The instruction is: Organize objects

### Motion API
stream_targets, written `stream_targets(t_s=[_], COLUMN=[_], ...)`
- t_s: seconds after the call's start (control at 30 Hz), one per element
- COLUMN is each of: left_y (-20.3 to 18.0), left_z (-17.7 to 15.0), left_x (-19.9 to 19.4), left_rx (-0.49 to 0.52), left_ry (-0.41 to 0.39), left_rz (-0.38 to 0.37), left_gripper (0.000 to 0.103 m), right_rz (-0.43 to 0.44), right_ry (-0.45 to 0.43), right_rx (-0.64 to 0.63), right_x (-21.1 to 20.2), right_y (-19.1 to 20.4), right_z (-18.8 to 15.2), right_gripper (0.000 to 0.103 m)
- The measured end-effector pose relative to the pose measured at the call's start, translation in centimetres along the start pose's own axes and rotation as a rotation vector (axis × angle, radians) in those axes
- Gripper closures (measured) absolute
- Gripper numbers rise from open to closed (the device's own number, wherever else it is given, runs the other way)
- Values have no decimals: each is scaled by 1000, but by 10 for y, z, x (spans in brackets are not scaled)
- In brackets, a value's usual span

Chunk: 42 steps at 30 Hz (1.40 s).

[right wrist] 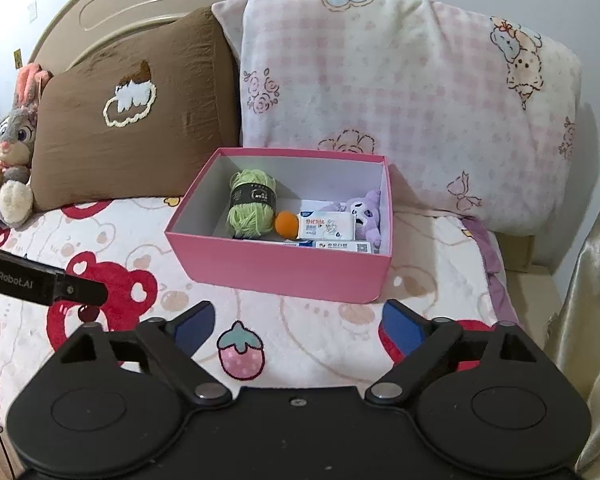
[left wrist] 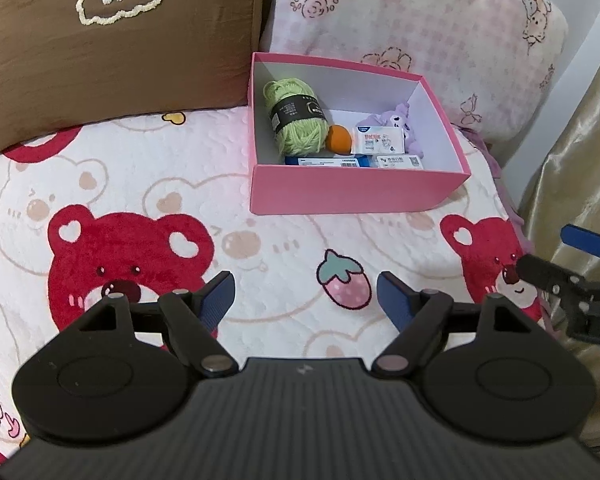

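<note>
Both hand-held grippers above a bear-print blanket point(left wrist: 148, 184), fingers directed toward an open pink box point(left wrist: 356, 194). The left gripper point(left wrist: 306, 300) has its jaws spread apart with nothing between the blue pads; a printed strawberry on the blanket shows in the gap. The right gripper point(right wrist: 296, 324) likewise stands with jaws wide and empty, and appears at the right edge of the left wrist view. The box lies ahead of both grippers, slightly to the right of the left one and directly ahead of the right one, well apart from the fingertips. Inside the box, from left to right: a green yarn skein point(left wrist: 296, 118) with a dark band, an orange ball point(left wrist: 338, 140) just beside it, a white tissue packet point(left wrist: 378, 140), and a purple plush toy point(left wrist: 404, 122) against the right wall; a blue-and-white packet point(left wrist: 326, 161) and a white labelled packet point(left wrist: 400, 161) lie along the near wall. Beyond the box stand a brown pillow point(left wrist: 112, 56), ahead left, and a pink checked pillow point(left wrist: 420, 28), ahead right. A grey rabbit plush point(right wrist: 12, 148) sits far left of the right gripper.
</note>
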<state>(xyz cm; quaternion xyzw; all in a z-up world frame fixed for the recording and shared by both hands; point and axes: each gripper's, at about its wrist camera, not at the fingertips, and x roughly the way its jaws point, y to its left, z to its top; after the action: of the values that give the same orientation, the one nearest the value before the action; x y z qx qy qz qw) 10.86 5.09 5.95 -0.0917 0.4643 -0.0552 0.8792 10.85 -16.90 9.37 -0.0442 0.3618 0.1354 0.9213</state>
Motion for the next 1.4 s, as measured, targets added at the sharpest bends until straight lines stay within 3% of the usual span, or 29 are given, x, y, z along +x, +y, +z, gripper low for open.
stream_targets(t_s=[0.37,0.77,0.93,1.4], left_y=[4,0,-6,-9], left_z=[-1,-2,-3,-4], left_x=[-6,-3,-10,-12], left_rx=[18,24,51,63], left_ry=[-14,53,27,52], left_rz=[39,67,109,128], left_gripper=[0,0,0,0], right_rz=[-19,-36,-50,-38], right_ry=[30,33,38,47], right_rx=[16,3,3,10], right_x=[0,-1,-1,-1], right_y=[9,10,9,10], right_z=[-4,-4,-4,-5], right_gripper=[6,6,6,6])
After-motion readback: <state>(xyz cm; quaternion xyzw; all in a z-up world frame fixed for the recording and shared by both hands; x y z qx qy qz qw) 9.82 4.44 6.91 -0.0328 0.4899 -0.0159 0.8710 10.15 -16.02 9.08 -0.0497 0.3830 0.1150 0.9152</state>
